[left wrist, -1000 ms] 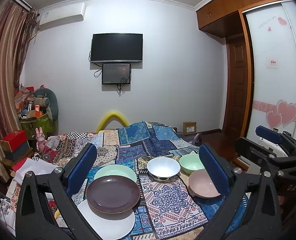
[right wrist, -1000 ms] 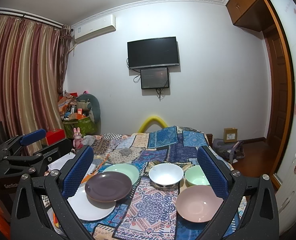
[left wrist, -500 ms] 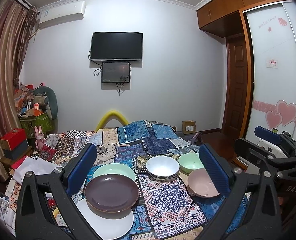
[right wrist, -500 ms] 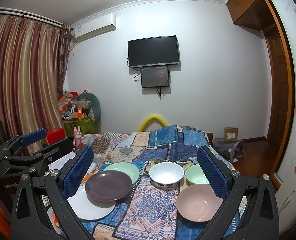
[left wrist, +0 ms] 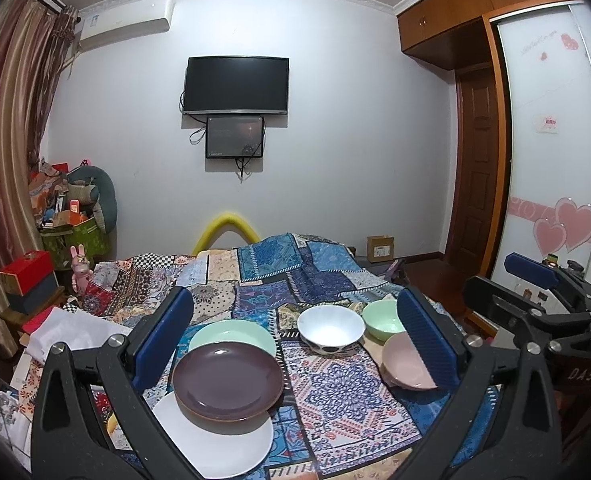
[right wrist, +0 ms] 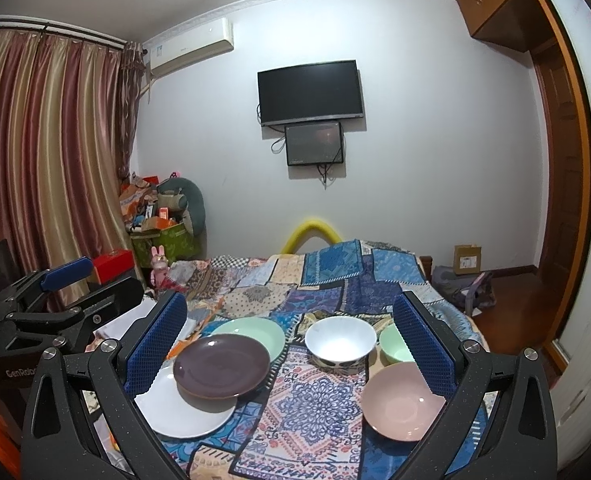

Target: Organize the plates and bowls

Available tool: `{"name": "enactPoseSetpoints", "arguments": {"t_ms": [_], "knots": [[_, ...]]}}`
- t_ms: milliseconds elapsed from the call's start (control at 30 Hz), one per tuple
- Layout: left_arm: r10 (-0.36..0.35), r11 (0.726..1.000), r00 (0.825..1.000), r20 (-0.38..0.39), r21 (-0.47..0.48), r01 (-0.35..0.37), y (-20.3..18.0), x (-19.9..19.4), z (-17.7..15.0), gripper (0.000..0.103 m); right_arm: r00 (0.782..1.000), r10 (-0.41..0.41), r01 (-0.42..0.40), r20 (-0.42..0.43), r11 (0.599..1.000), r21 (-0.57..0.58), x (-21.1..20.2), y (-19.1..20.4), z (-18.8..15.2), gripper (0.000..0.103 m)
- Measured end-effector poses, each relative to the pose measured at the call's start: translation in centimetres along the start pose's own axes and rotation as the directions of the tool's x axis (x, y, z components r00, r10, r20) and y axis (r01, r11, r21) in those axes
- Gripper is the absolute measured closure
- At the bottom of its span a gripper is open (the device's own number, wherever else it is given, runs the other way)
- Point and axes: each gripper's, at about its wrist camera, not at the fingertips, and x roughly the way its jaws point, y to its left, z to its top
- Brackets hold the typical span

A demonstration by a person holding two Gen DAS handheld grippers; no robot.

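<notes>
On the patchwork quilt [left wrist: 335, 392] a dark purple plate [left wrist: 227, 384] lies partly on a white plate [left wrist: 215, 444], with a pale green plate [left wrist: 233, 334] just behind them. To the right stand a white bowl [left wrist: 330, 328], a green bowl [left wrist: 379, 320] and a pink bowl [left wrist: 403, 366]. My left gripper [left wrist: 293, 300] hovers open before the plates, holding nothing. My right gripper [right wrist: 289, 300] is open too, nearer the pink bowl [right wrist: 401, 400] and white bowl [right wrist: 340, 340]; the purple plate [right wrist: 221, 370] is at its left.
The bed reaches back to a wall with a TV [left wrist: 237, 85]. Left of the bed are piled clutter [left wrist: 71, 216], a red box [left wrist: 25, 272] and a pink rabbit toy [left wrist: 80, 270]. A wardrobe [left wrist: 551, 140], a door and a cardboard box [left wrist: 380, 248] stand at the right.
Both views drift very slightly, with the wall TV a touch higher in frame. The dishes have not moved and both grippers stay open.
</notes>
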Motion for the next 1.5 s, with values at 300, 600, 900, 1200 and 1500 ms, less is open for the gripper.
{"name": "enactPoseSetpoints", "arguments": {"t_ms": [300,600,900,1200,1500], "knots": [[-0.008,0.998,0.997,-0.072,-0.059,0.004,4.8,2.3,-1.2,0.0,0.997,0.025,-0.026,-0.068,1.0,-0.008,3.1,1.1,-1.5,0.0],[0.07,0.991,0.976,-0.208,-0.098,-0.092,12.3,5.9,-2.6,0.0,0.984,0.041,-0.042,-0.171,0.999,-0.004,8.0,2.0,-3.1,0.0],[0.169,0.978,0.914,-0.37,-0.055,-0.203,18.5,12.0,-6.2,0.012,0.951,0.061,-0.055,-0.302,0.998,0.027,14.0,2.4,-5.0,0.008],[0.091,0.983,0.845,-0.527,-0.09,-0.162,20.7,17.7,-11.4,0.039,0.89,0.077,-0.067,-0.449,0.997,0.036,19.3,2.9,-8.3,0.028],[0.008,0.979,0.765,-0.644,-0.149,-0.136,22.3,22.4,-15.4,0.06,0.839,0.081,-0.082,-0.539,0.996,0.021,22.9,3.4,-10.8,0.042]]}}
